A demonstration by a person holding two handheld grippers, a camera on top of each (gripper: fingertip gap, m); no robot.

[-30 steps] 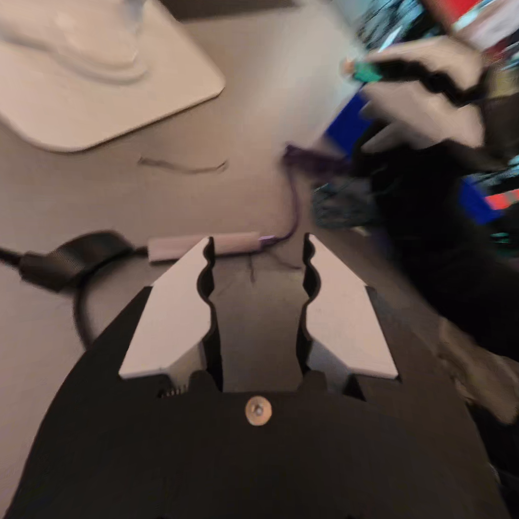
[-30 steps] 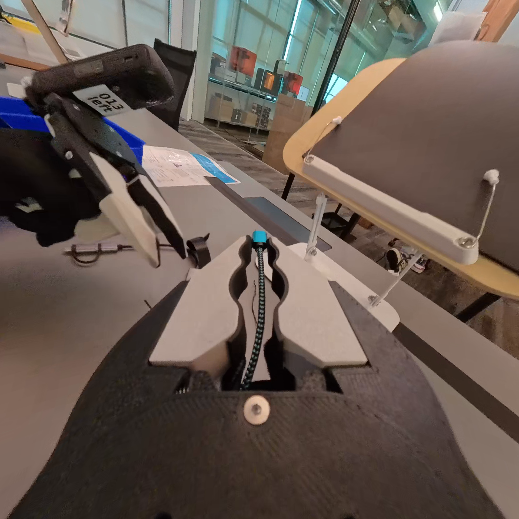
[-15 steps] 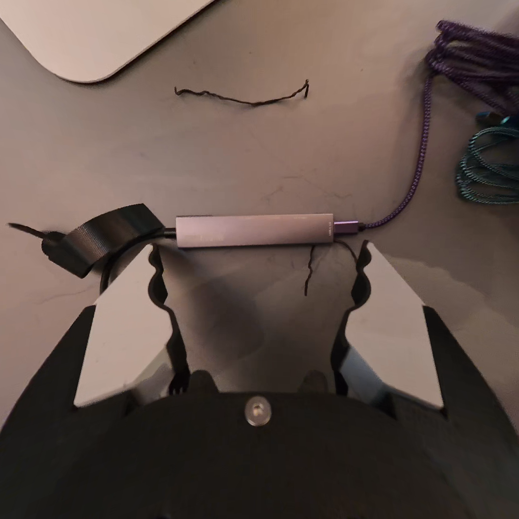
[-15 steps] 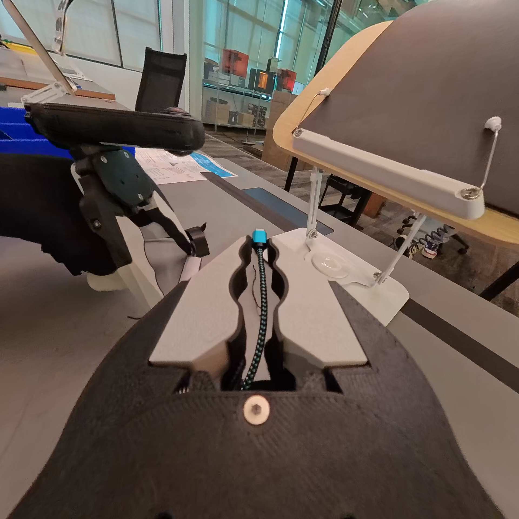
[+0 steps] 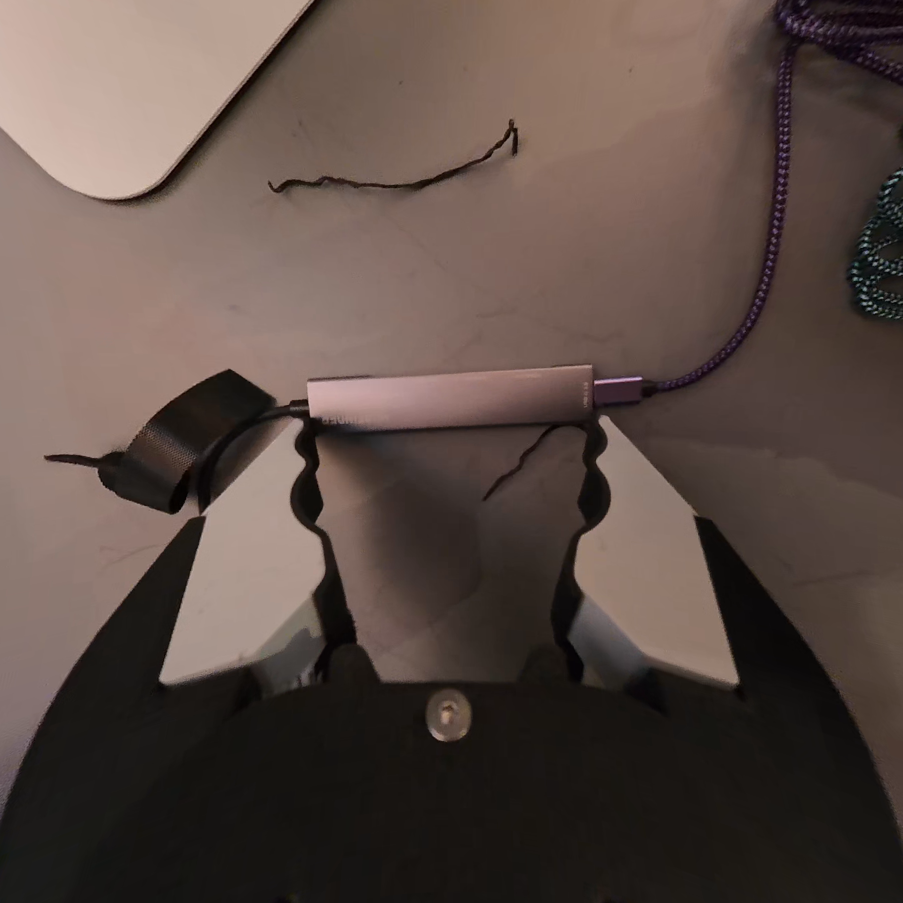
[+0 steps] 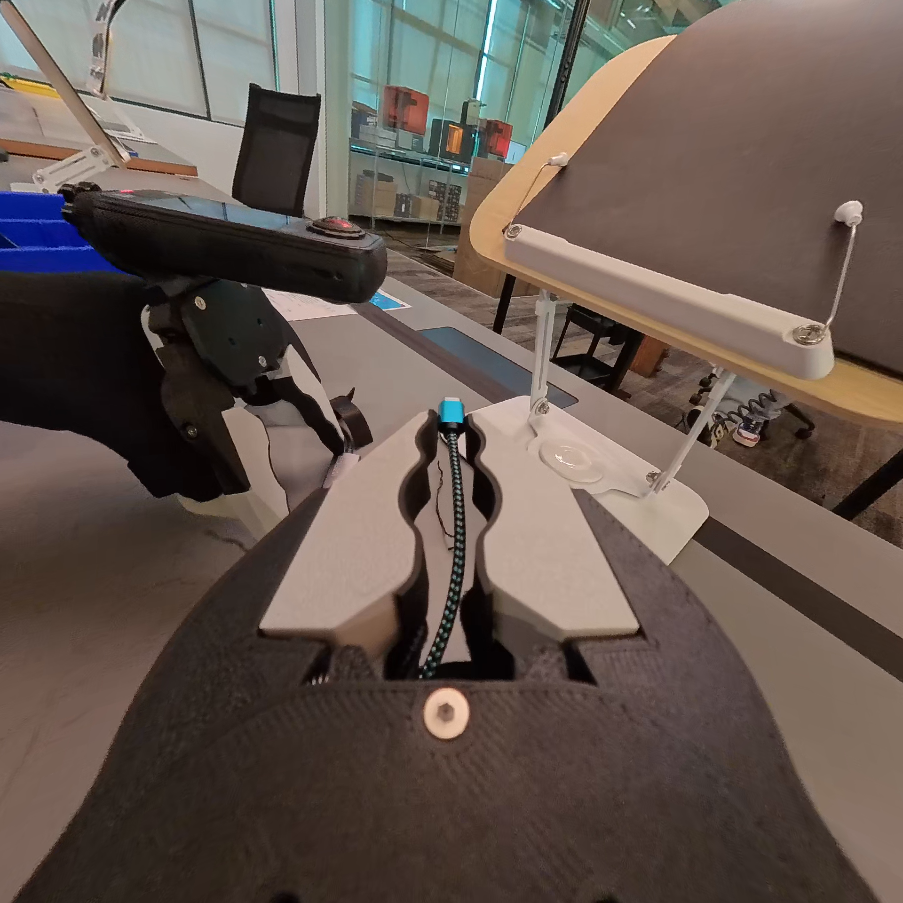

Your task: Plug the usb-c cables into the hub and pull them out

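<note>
A slim grey hub [image 5: 449,398] lies flat on the grey table. A purple braided cable [image 5: 772,234] has its plug [image 5: 618,391] in the hub's right end. My left gripper [image 5: 449,432] is open wide, pointing down, with its fingertips at the hub's two ends on its near side. My right gripper [image 6: 449,425] is shut on a teal braided cable [image 6: 457,527], and the blue plug [image 6: 450,409] sticks out past the tips. It is held above the table, to the right of the left gripper [image 6: 220,342]. The hub's end [image 6: 342,464] shows under that gripper.
A black strap [image 5: 171,449] wraps the hub's own lead on the left. A white stand base [image 5: 122,73] lies beyond it and carries a tilted board [image 6: 733,171]. A coil of teal cable [image 5: 879,259] lies right, a loose black thread [image 5: 391,181] beyond the hub. A blue bin [image 6: 29,234] stands far left. Across from one pair of fingers to the other is roughly 15 centimetres.
My left gripper has tipped down over the hub, opened wider and closed in until its tips flank the hub. My right gripper has kept hold of the teal cable and barely moved.
</note>
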